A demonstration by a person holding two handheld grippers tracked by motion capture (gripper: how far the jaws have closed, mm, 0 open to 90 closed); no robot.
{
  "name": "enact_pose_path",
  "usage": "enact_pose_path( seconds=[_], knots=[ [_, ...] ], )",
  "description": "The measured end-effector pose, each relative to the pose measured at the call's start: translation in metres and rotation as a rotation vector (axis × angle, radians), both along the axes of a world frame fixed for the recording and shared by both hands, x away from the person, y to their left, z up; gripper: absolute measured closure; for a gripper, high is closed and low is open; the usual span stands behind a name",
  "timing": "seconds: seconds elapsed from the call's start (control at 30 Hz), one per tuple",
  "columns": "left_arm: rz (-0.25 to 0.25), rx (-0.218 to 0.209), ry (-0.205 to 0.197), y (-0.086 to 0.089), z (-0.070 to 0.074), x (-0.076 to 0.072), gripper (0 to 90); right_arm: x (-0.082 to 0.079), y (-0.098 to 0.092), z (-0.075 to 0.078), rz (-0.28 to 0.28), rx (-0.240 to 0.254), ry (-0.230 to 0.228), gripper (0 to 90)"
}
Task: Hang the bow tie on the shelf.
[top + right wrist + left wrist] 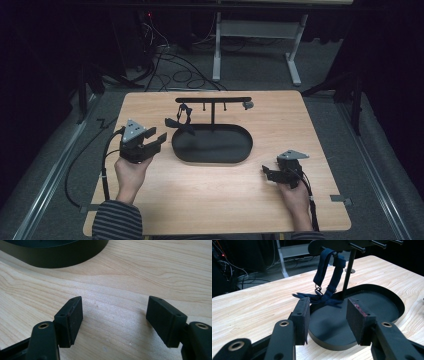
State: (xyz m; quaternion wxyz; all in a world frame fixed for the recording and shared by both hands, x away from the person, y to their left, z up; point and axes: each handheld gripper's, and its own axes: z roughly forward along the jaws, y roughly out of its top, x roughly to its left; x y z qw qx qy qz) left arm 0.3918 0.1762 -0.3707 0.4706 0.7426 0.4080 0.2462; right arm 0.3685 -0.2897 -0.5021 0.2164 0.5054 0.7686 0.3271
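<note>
Left claw [328,320], spread and empty, lines up on the blue strap [325,293] dangling from the stand [213,100]; next, ease forward and pinch it, while the right claw [115,322] sits released over the desk [125,277].

No readable text or labels

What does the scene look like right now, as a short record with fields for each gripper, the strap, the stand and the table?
left gripper: open, nothing between the jaws, pointed at the strap from the tray's left end
right gripper: open, held low over bare wood to the right of the tray, holding nothing
strap: dark blue, hangs from the left end of the stand's bar, lower end lies on the tray rim
stand: black bar on a post rising from an oval tray
table: light wood
</note>
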Motion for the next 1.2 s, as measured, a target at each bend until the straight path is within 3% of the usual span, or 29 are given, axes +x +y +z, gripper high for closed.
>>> enact_pose_path(
  seconds=[1.2],
  knots=[
    [0.035,-0.039,0.044,0.016,-0.022,-0.017,54.2,0.0,0.0,0.0,0.002,-0.004,-0.001,31.1]
  ],
)
